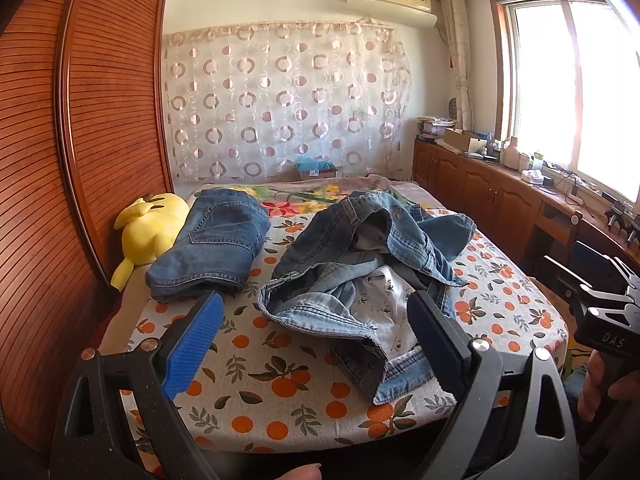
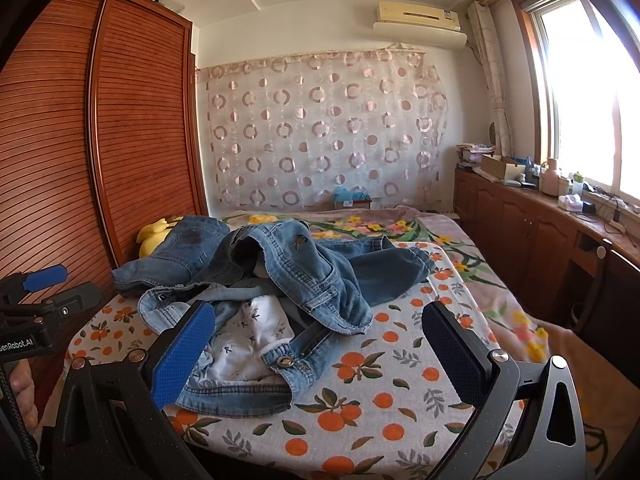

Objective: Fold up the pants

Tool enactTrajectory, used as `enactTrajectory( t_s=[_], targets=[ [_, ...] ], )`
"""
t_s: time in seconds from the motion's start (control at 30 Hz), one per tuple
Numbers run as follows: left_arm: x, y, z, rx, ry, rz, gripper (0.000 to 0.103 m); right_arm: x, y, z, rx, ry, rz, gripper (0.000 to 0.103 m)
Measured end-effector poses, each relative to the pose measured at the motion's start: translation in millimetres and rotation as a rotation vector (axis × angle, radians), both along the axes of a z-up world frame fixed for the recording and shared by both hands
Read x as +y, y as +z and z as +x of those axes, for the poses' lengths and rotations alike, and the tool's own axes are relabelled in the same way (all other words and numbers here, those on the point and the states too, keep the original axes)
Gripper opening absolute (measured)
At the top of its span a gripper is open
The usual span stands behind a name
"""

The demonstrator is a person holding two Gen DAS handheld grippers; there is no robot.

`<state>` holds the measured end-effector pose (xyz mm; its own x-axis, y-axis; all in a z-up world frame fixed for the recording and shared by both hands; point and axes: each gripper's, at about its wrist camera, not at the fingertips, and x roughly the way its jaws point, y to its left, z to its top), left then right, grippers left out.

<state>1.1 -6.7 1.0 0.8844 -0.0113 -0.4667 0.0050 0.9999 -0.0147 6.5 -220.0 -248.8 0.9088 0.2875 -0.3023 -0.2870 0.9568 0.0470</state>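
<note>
A crumpled pair of light blue jeans (image 1: 360, 264) lies in a heap in the middle of the bed, its white printed pocket lining showing. In the right wrist view the same jeans (image 2: 304, 276) sit left of centre, the button waistband nearest me. A second pair of jeans, folded (image 1: 216, 248), rests further left. My left gripper (image 1: 316, 300) hovers open just short of the heap, holding nothing. My right gripper (image 2: 320, 308) is also open and empty, over the heap's near right edge.
The bed sheet (image 1: 280, 380) has an orange fruit print. A yellow plush toy (image 1: 148, 228) lies against the slatted wooden wardrobe (image 1: 80, 140) on the left. Low wooden cabinets (image 2: 540, 232) with clutter run under the window on the right.
</note>
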Motion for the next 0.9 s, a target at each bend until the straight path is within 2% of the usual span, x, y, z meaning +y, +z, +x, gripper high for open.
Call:
enactTrajectory(
  t_s=[0.9],
  targets=[
    [-1.7, 1.4, -1.4, -0.007, 0.001, 0.001, 0.094, 0.4, 1.0, -1.5, -0.007, 0.0, 0.001, 0.103]
  ],
)
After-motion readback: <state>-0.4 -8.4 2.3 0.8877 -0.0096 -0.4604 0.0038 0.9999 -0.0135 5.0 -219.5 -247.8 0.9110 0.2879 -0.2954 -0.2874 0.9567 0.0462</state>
